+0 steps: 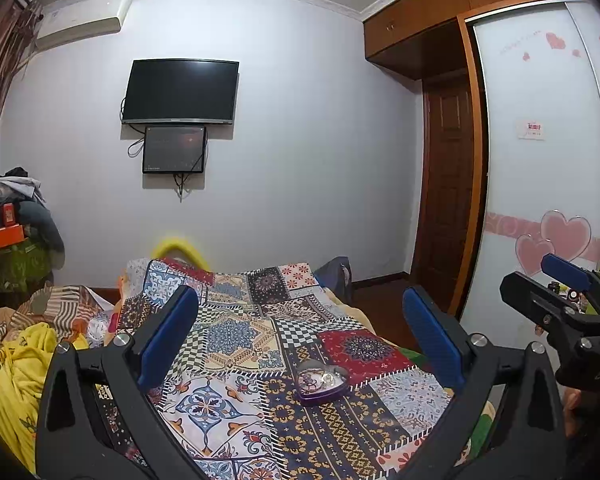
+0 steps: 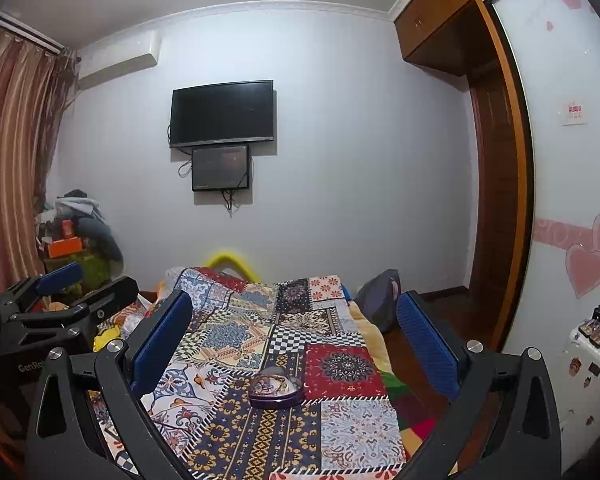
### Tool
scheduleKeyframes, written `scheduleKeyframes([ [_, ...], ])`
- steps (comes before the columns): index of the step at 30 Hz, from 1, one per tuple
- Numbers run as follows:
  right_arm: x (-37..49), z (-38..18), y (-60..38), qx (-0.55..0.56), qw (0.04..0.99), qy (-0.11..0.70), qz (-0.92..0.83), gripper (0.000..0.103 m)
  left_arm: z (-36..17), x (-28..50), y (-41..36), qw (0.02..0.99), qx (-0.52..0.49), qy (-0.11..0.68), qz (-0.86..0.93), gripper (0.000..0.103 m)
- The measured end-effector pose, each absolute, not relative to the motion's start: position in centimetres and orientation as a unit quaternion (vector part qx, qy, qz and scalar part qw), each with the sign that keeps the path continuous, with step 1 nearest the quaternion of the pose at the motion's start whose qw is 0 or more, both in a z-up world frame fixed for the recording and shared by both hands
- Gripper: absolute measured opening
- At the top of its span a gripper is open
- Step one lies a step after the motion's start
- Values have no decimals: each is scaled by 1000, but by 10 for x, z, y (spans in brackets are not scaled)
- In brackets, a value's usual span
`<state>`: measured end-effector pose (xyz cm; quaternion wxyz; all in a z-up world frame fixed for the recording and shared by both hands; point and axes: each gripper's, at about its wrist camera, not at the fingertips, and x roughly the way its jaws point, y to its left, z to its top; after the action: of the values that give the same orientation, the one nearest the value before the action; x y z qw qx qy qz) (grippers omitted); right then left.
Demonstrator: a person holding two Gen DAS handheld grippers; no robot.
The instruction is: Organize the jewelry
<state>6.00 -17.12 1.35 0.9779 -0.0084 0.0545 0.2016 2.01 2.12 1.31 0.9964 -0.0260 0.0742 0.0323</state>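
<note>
Left gripper (image 1: 300,340): we hold it above the bed, fingers spread wide, grasping nothing.
Quilt (image 1: 236,336): patchwork, covering the bed before us.
Box (image 1: 322,382): heart-shaped, purple, lying on the quilt between our two grippers, jewelry inside.
Right gripper (image 2: 296,340): likewise spread wide and empty, raised over the quilt.

we see our left gripper (image 1: 300,334) spread wide above a purple heart-shaped jewelry box (image 1: 322,384) on the patchwork bedspread (image 1: 236,336).
</note>
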Motion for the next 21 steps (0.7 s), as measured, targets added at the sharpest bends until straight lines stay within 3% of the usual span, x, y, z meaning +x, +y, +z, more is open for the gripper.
scheduleKeyframes([
  [21, 61, 13, -173, -4, 979, 59, 196, 102, 11, 21, 23, 995, -37, 85, 18, 103],
])
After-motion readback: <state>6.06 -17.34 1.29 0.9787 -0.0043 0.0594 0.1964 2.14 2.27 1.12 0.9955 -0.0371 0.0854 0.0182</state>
